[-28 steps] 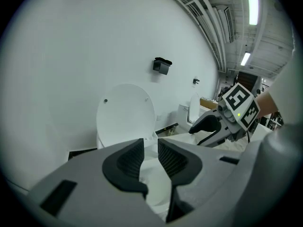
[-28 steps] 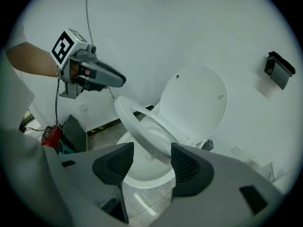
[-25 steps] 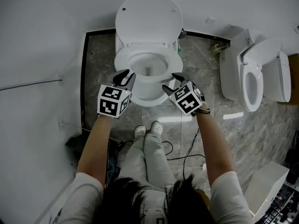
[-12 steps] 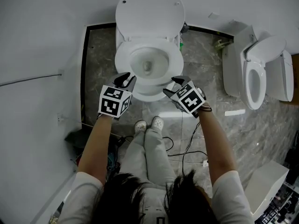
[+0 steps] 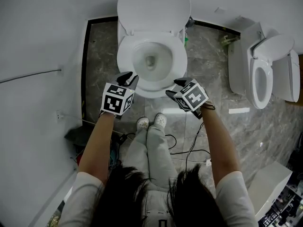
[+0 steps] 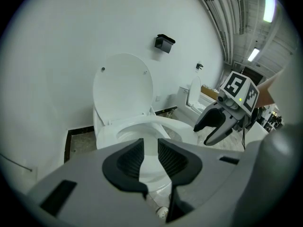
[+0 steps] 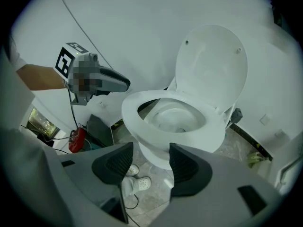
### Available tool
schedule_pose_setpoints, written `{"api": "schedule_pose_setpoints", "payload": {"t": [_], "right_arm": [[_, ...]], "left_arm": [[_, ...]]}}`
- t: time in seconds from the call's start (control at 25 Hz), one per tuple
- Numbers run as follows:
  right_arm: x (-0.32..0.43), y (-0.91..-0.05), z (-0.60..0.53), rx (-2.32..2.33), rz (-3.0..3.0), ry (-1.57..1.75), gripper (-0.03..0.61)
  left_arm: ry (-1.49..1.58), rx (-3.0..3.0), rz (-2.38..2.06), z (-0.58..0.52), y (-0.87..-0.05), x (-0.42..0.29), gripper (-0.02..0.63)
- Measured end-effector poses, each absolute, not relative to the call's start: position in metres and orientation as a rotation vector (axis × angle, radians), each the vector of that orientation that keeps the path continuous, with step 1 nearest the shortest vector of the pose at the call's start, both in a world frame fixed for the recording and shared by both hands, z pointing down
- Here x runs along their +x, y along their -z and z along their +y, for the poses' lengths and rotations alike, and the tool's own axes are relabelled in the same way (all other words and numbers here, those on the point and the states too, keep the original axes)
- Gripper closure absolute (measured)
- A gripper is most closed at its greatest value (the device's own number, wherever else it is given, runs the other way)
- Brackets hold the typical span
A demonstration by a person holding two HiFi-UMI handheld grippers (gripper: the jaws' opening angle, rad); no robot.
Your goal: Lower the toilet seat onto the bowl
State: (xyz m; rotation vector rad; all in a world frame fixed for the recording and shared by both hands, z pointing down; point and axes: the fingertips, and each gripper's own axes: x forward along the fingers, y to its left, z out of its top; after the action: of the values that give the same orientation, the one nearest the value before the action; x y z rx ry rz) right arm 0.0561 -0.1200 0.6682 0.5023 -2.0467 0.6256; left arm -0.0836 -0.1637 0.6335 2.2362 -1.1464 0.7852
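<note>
I've dropped the left hand-held gripper (image 5: 128,78) and right hand-held gripper (image 5: 173,87) beside the bowl (image 5: 151,87), both released and empty; next I reach for the raised lid (image 5: 154,8).

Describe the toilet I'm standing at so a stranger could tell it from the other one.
Along the white wall, on the grey marble floor, stand two white toilets. Yours is the toilet straight ahead of the white shoes, its round lid raised against the wall, whereas the other toilet stands off to the right.
</note>
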Motion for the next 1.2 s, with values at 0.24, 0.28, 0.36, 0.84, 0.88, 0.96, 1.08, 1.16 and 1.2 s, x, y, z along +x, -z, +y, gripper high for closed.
{"api": "schedule_pose_setpoints", "payload": {"t": [0.24, 0.28, 0.36, 0.84, 0.88, 0.96, 1.08, 1.16, 1.2], "right_arm": [[0.06, -0.684, -0.117, 0.521, -2.029, -0.726, 0.34], [0.062, -0.687, -0.118, 0.533, -2.023, -0.727, 0.363], [0.064, -0.694, -0.118, 0.554, -2.009, -0.742, 0.385], [0.068, -0.734, -0.116, 0.658, -1.903, -0.865, 0.451], [0.068, -0.738, -0.115, 0.667, -1.89, -0.873, 0.456], [0.069, -0.746, -0.115, 0.685, -1.866, -0.891, 0.457], [0.07, -0.758, -0.114, 0.702, -1.82, -0.926, 0.471], [0.071, -0.767, -0.112, 0.706, -1.786, -0.949, 0.486], [0.071, -0.771, -0.112, 0.708, -1.77, -0.963, 0.495]], "left_arm": [[-0.784, 2.212, -1.159, -0.168, -0.643, -0.088, 0.517], [-0.786, 2.21, -1.16, -0.169, -0.644, -0.088, 0.517], [-0.794, 2.211, -1.158, -0.17, -0.647, -0.089, 0.517], [-0.811, 2.181, -1.14, -0.162, -0.679, -0.093, 0.517], [-0.814, 2.179, -1.138, -0.162, -0.682, -0.092, 0.517], [-0.823, 2.178, -1.131, -0.161, -0.687, -0.092, 0.517], [-0.833, 2.174, -1.121, -0.161, -0.695, -0.091, 0.517], [-0.846, 2.166, -1.113, -0.159, -0.703, -0.09, 0.517], [-0.854, 2.16, -1.108, -0.159, -0.707, -0.09, 0.517]]}}
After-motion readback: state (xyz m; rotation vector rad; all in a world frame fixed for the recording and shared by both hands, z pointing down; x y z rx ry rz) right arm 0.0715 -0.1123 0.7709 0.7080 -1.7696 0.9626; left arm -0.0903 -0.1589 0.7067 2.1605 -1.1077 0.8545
